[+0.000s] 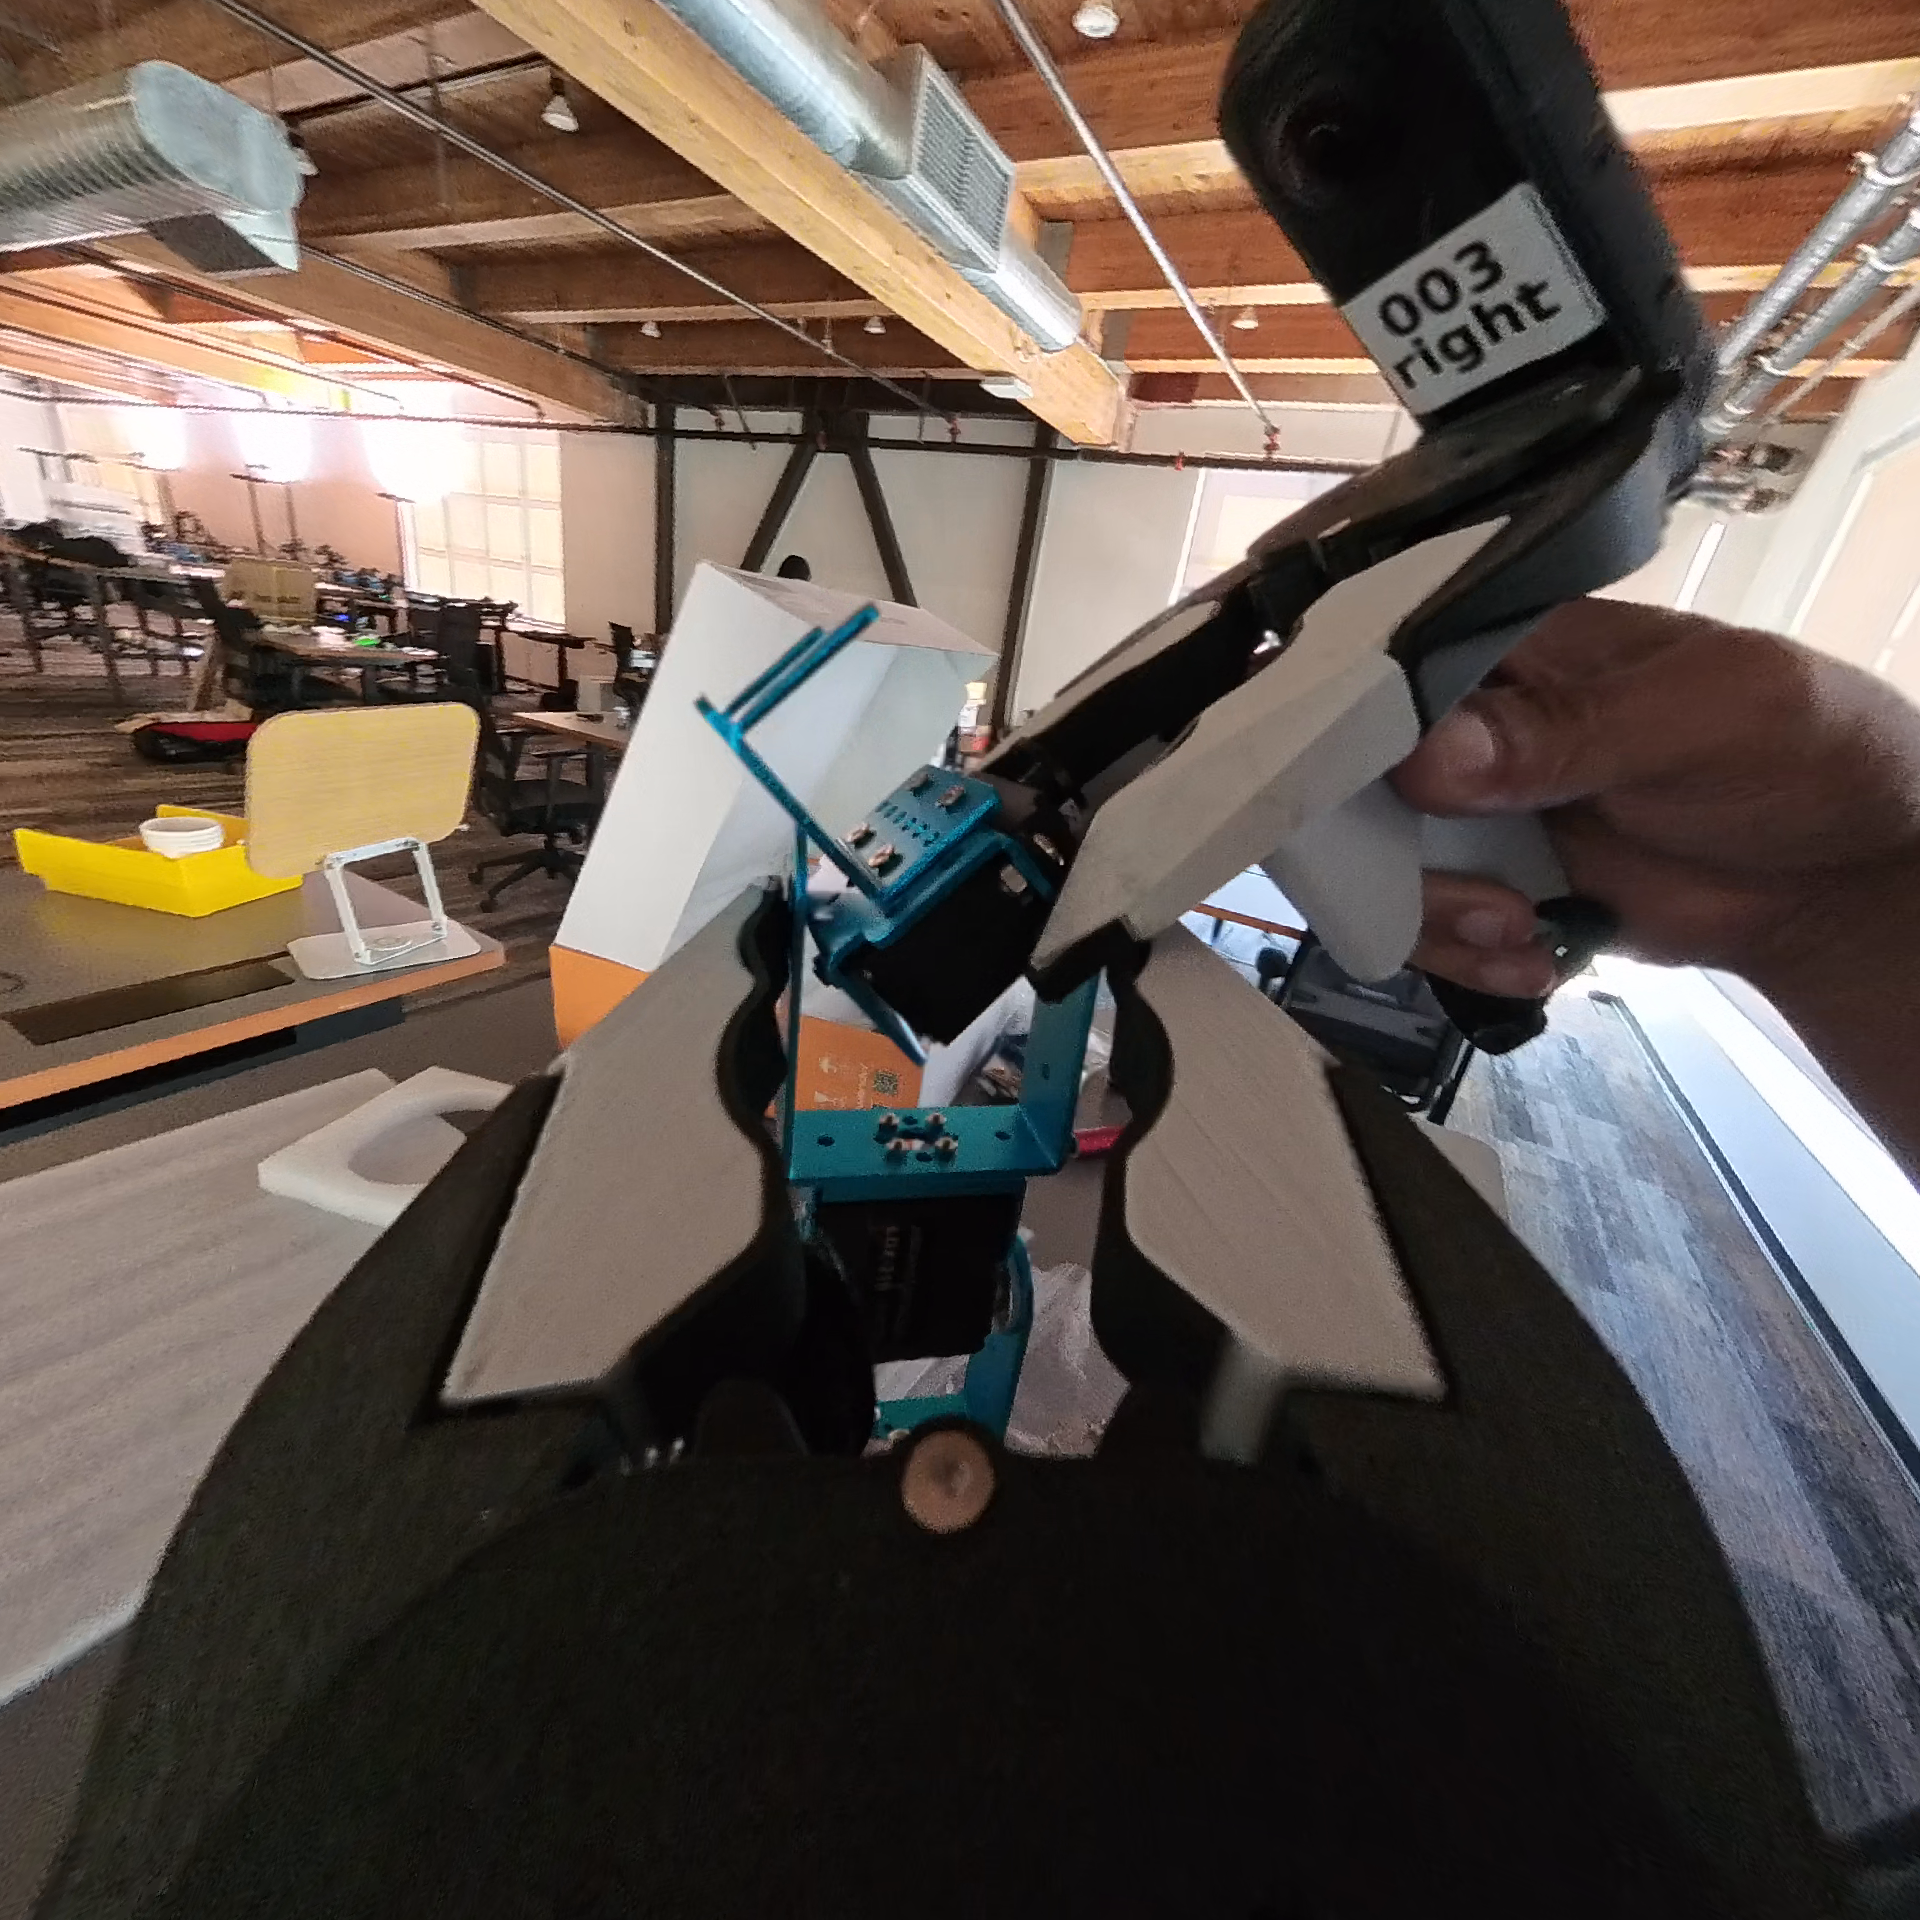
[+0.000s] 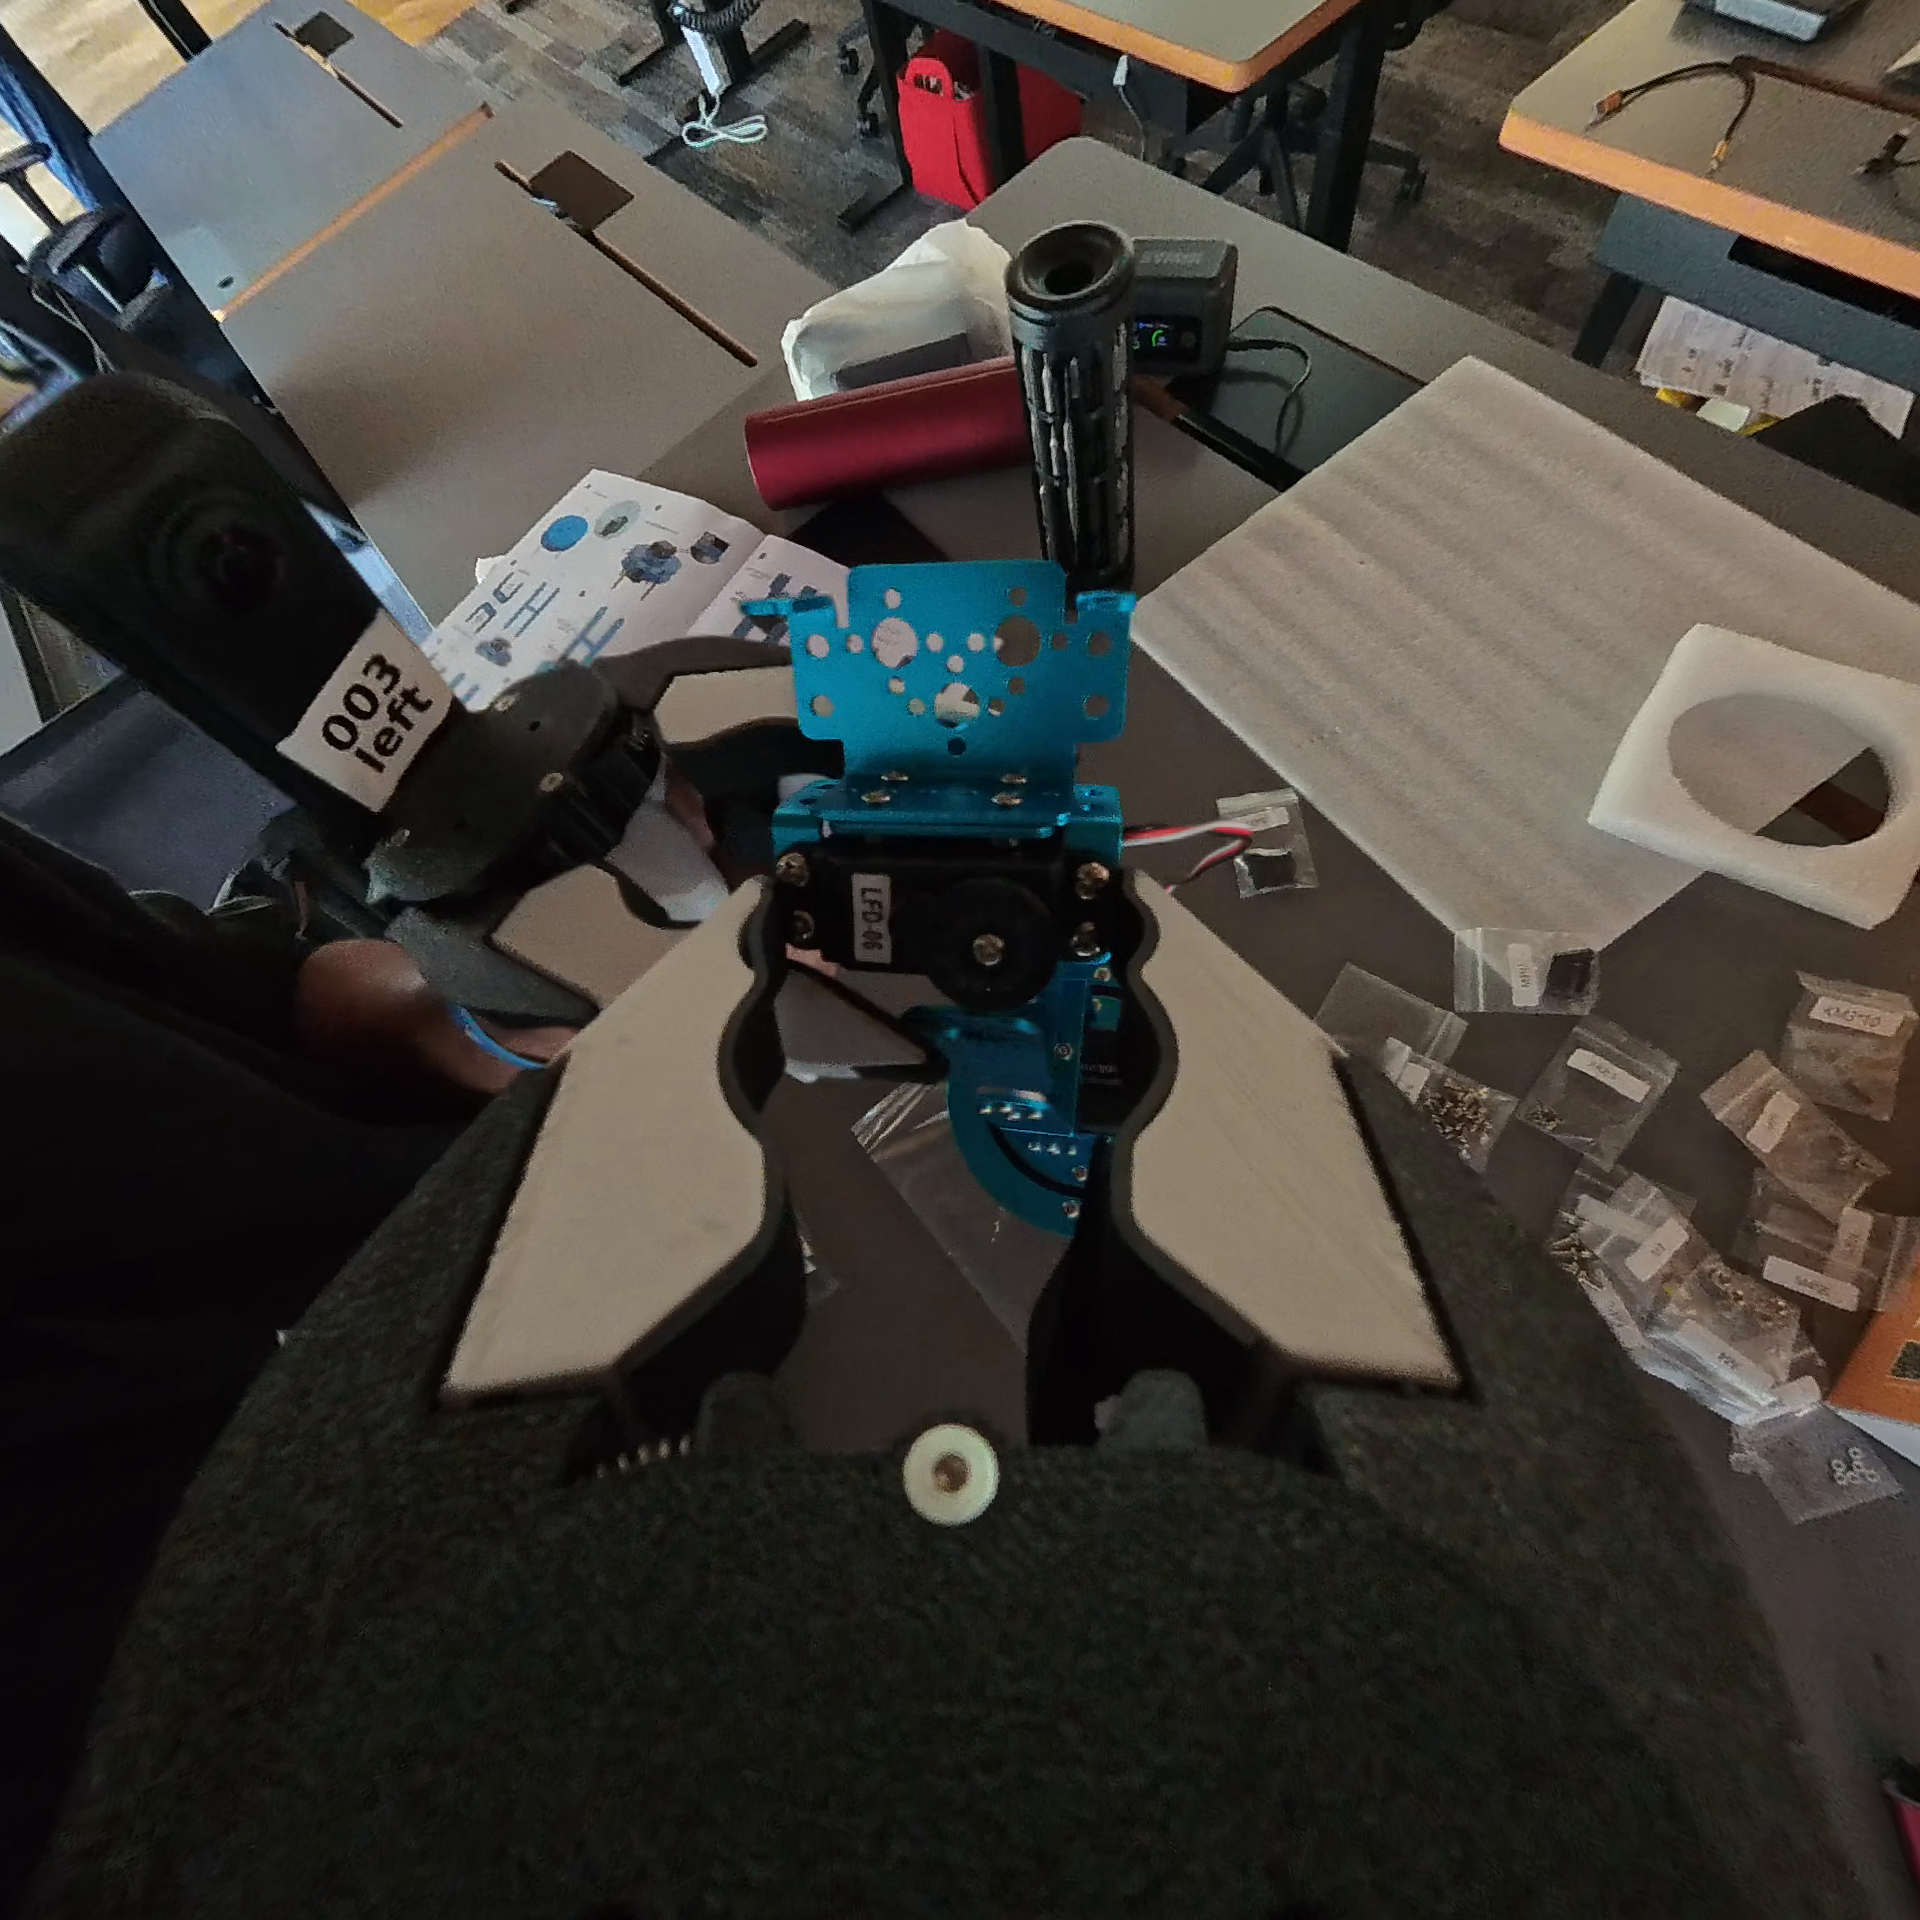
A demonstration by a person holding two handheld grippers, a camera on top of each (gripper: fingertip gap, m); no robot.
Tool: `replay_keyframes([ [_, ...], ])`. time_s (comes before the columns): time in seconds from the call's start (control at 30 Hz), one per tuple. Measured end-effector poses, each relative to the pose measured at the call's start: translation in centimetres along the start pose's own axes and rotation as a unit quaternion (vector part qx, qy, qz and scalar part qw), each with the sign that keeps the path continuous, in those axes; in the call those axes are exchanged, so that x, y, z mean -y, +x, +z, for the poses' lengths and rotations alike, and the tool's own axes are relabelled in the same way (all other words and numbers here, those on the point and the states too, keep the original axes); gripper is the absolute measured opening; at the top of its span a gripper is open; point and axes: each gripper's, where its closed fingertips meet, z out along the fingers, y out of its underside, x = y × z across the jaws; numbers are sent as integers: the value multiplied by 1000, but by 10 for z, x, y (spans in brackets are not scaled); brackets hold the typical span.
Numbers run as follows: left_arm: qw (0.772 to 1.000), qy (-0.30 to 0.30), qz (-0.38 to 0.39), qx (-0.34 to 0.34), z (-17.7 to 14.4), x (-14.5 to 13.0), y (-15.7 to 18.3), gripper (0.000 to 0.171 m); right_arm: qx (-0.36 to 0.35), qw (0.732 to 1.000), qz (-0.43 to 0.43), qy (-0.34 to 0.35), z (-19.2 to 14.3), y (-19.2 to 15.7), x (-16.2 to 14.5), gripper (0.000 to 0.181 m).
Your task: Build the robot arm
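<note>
A blue metal bracket assembly (image 1: 925,1132) with black servos is held in the air between both grippers. My left gripper (image 1: 951,1039) is shut on its lower U-shaped bracket, with a black servo (image 1: 904,1278) between the fingers. My right gripper (image 1: 1049,883), held by a hand (image 1: 1662,790), comes in from the upper right and clamps the upper servo (image 1: 956,966). In the right wrist view, my right gripper (image 2: 951,925) is shut on that black servo (image 2: 914,914), below a perforated blue plate (image 2: 935,665). The left gripper (image 2: 717,810) reaches in from the left.
On the dark table lie a red cylinder (image 2: 883,436), an upright black ribbed grip (image 2: 1075,416), a foam sheet (image 2: 1455,623), a white foam block with a round hole (image 2: 1745,665), several small bags of screws (image 2: 1662,1143) and an instruction sheet (image 2: 603,582). A white and orange box (image 1: 727,779) stands behind. Left and right tips are no more than a few centimetres apart. From either gripper's tips it is about 35 centimetres to the upright black ribbed grip (image 2: 1075,416).
</note>
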Motion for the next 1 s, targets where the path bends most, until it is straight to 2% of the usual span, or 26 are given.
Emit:
replay_keyframes([
  [0.1,999,-4,2,-52,-6,2,3,61,8,1000,6,13,-2,1,1,63],
  [0.23,987,-21,-64,-149,-17,10,5,64,9,999,-3,44,-5,-1,10,62],
  [0.4,976,-36,-97,-192,-23,15,5,63,9,999,-12,47,-6,-1,14,62],
  [0.43,972,-28,-108,-205,-28,18,4,61,2,999,-15,45,-6,1,13,62],
  [0.5,965,6,-144,-219,-37,31,-3,47,-4,999,-17,44,-6,4,12,63],
  [0.67,956,-1,-228,-184,-28,41,-21,36,-40,995,-81,31,-3,-2,8,62],
  [0.87,978,-66,-174,-92,-20,24,-21,28,-85,989,-114,41,-7,1,11,62],
  [0.97,979,-79,-174,-77,-21,21,-18,7,-80,987,-126,54,-6,-3,10,62],
  [1.0,976,-81,-186,-74,-21,20,-18,6,-85,986,-129,60,-6,-3,10,62],
])
